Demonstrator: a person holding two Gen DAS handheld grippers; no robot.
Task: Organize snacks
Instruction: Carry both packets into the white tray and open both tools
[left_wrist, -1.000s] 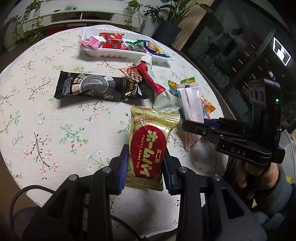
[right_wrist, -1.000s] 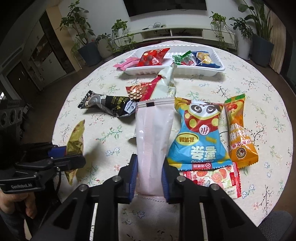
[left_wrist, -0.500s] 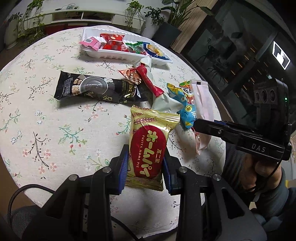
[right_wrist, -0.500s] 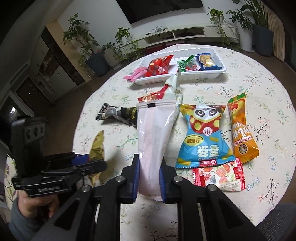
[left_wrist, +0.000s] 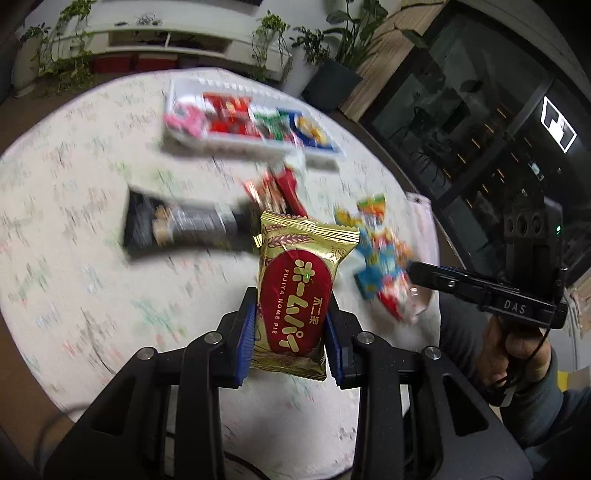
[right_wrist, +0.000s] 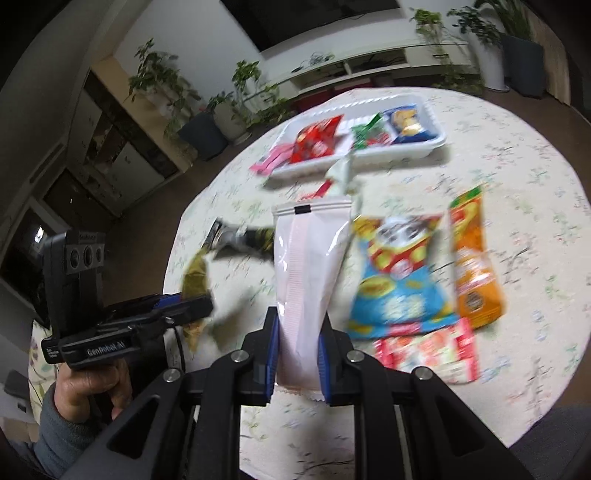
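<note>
In the left wrist view the left tongs (left_wrist: 290, 332) pinch a gold snack packet (left_wrist: 301, 295) at lower centre, above the bench (left_wrist: 66, 229), the white tray (left_wrist: 255, 146) at upper centre; in the right wrist view the right tongs (right_wrist: 297, 360) pinch a pale pink pouch (right_wrist: 306, 280) at centre

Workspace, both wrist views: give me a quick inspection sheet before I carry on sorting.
Surface: round table, floral cloth.
Job's things: white tray at the far side, several snacks inside; gold pie pack; pink pouch.
Clutter: loose on the cloth: black bar, blue bag, orange pack, red-white pack.
Grippers: left gripper shut on the pie pack; right gripper shut on the pouch.
Cables: one by the left handle.
Surroundings: potted plants, a low shelf behind.
</note>
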